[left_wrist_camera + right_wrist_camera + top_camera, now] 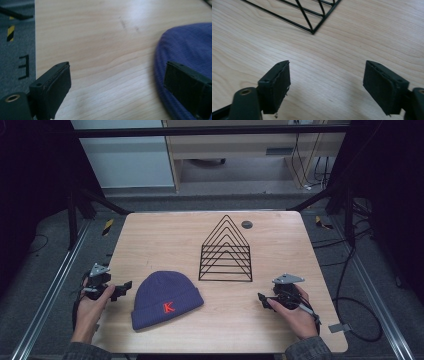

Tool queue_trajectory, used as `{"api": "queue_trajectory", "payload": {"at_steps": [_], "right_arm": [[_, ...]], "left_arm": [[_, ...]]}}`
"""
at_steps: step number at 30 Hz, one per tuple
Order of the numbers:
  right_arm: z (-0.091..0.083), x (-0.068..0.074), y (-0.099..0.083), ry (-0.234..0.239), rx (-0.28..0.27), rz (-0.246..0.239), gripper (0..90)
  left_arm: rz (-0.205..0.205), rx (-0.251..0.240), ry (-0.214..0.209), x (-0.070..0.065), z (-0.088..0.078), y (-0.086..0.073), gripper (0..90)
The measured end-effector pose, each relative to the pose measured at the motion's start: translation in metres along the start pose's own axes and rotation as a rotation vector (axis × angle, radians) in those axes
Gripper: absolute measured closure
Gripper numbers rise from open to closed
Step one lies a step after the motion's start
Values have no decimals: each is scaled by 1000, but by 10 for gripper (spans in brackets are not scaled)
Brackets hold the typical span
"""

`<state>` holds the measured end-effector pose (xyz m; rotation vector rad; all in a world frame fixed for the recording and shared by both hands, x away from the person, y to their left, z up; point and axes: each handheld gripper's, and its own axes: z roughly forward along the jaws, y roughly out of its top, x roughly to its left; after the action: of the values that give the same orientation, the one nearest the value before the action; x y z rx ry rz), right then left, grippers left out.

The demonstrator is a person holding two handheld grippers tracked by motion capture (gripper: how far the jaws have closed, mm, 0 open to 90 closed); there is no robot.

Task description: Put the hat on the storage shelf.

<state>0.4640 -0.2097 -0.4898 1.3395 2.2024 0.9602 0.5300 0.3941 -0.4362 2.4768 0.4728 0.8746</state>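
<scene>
The left gripper (124,289) stands wide with nothing between its jaws, which point toward 3 o'clock in the high view. Just beside them, at 3 o'clock, lies the navy beanie (166,299), flat on the table (150,240) toward the near edge, cuff at 5 o'clock and crown at 11. The right gripper (261,300), also wide and empty, faces 9 o'clock and sits well apart from the beanie. The left is clearly nearer, so the reach is likely its job.
</scene>
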Motion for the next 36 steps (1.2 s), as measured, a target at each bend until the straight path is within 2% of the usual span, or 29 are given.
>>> {"api": "queue_trajectory", "payload": {"at_steps": [1, 2, 3, 4, 5, 7, 8, 9, 10, 11, 13, 17, 18, 21, 22, 23, 24, 27, 31, 33, 36], "right_arm": [[-3, 5, 4, 16, 4, -4, 261], [-8, 17, 11, 32, 1, -32, 298], [-9, 25, 16, 48, -3, -47, 324], [-9, 25, 16, 48, -3, -47, 324], [-10, 33, 21, 74, -4, -70, 343], [-10, 55, 34, 105, -4, -121, 378], [-10, 62, 38, 115, -7, -137, 397], [-8, 74, 45, 139, -8, -155, 414], [-5, 89, 54, 168, -2, -187, 450], [-5, 89, 54, 168, -2, -187, 450], [1, 104, 63, 202, 14, -211, 476], [19, 127, 78, 236, 50, -275, 539], [19, 127, 78, 236, 50, -275, 539], [29, 134, 83, 248, 72, -278, 555], [32, 136, 84, 254, 77, -278, 553], [32, 136, 84, 254, 77, -278, 553], [33, 137, 85, 257, 80, -281, 547], [35, 141, 83, 264, 89, -291, 514], [35, 141, 82, 263, 90, -286, 497], [34, 140, 82, 264, 83, -277, 484], [32, 138, 82, 264, 81, -273, 468]], "left_arm": [[-100, -22, 11, -8, -1, 2, 81], [-277, -50, 25, -22, -1, 7, 84], [-547, -70, 46, -44, -1, 22, 89], [-547, -70, 46, -44, -1, 22, 92], [-567, -60, 56, -47, 0, 30, 92], [-462, -41, 15, -43, 2, 42, 97], [-336, -36, 5, -35, 3, 47, 108], [-272, -33, -2, -31, 3, 50, 128], [-154, -14, -35, -21, 6, 57, 150], [-154, -14, -35, -21, 6, 57, 168], [-103, -3, -70, -16, 10, 61, 192], [-26, 32, -94, -11, 20, 69, 267], [-1, 36, -106, -9, 24, 71, 267], [95, 60, -141, -3, 39, 74, 310], [156, 76, -154, 2, 49, 74, 318], [156, 76, -154, 2, 49, 74, 333], [177, 76, -163, 4, 54, 75, 333], [200, 86, -198, 6, 66, 77, 373], [219, 91, -212, 5, 74, 80, 384], [242, 103, -220, 4, 80, 82, 399], [248, 106, -221, 3, 82, 83, 425]]}}
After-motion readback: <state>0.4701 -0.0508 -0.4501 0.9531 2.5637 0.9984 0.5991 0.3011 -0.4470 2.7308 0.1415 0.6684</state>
